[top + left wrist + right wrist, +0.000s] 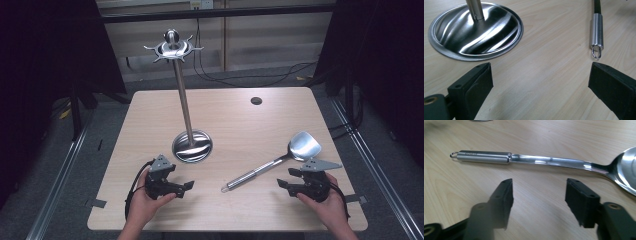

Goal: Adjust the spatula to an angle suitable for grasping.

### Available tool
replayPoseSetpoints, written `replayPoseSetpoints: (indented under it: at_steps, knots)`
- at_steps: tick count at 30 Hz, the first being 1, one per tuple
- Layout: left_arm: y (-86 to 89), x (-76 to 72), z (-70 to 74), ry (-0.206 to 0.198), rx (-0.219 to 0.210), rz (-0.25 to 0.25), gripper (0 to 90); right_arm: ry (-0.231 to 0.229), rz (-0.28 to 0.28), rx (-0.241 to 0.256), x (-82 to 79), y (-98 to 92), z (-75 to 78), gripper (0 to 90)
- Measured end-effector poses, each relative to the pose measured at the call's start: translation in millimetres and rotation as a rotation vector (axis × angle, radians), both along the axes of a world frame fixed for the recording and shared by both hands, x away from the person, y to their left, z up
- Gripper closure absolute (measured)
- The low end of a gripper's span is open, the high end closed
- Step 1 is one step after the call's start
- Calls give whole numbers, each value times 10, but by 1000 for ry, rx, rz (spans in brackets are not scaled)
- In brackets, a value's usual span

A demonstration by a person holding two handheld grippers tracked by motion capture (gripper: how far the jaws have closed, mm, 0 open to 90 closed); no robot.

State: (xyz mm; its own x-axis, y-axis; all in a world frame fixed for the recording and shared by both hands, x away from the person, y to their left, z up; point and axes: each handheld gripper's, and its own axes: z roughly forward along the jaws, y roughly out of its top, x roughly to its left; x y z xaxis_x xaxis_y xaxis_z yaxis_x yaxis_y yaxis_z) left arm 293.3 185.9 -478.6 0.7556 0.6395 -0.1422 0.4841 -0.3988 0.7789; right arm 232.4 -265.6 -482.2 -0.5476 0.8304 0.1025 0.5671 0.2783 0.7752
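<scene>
A steel spatula (pixel 280 161) lies flat on the wooden table (pixel 230 120), blade at the right, handle pointing down-left with a small hanging loop (pixel 596 53) at its end. A steel utensil stand (pixel 192 145) with a round base (pixel 474 30), a tall pole and a hook ring on top (pixel 172 49) rises left of centre. My left gripper (pixel 189 186) rests near the front edge, below the base, open and empty. My right gripper (pixel 284 178) is open just in front of the spatula handle (pixel 524 159), not touching it.
A small round hole (pixel 256 100) sits in the table's far right part. Cables lie on the floor behind the table. Bare tabletop stretches between the two grippers and along the left side.
</scene>
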Motion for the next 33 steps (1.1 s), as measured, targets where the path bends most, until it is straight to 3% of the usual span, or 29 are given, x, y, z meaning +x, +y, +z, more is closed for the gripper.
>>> replayPoseSetpoints:
  at_steps: [1, 2, 3, 6, 7, 8, 9, 14, 21, 33]
  knots:
    - [13, -17, -8, 6, 1, 2, 53, 9, 18, -12, 14, 37, -5, 517]
    - [13, -17, -8, 6, 1, 2, 53, 9, 18, -12, 14, 37, -5, 517]
    - [25, -26, -17, 4, 7, 3, 55, 12, 35, -29, 30, 73, -13, 602]
    - [33, -38, -21, 3, 7, 3, 56, 19, 49, -43, 47, 109, -15, 669]
    - [35, -44, -23, 4, 7, 3, 56, 24, 68, -42, 68, 136, -18, 740]
    - [39, -48, -21, -9, 19, 10, 56, 24, 68, -42, 68, 136, -18, 740]
    - [36, -65, -26, -1, 14, 9, 56, 30, 83, -48, 89, 161, -24, 797]
    - [69, -85, -30, -1, 17, 14, 56, 49, 109, -71, 134, 206, -58, 883]
    - [89, -93, -39, -2, 12, 14, 56, 42, 125, -112, 182, 241, -76, 900]
    - [46, -73, -56, -3, 11, -1, 53, 42, 145, -138, 208, 357, -58, 900]
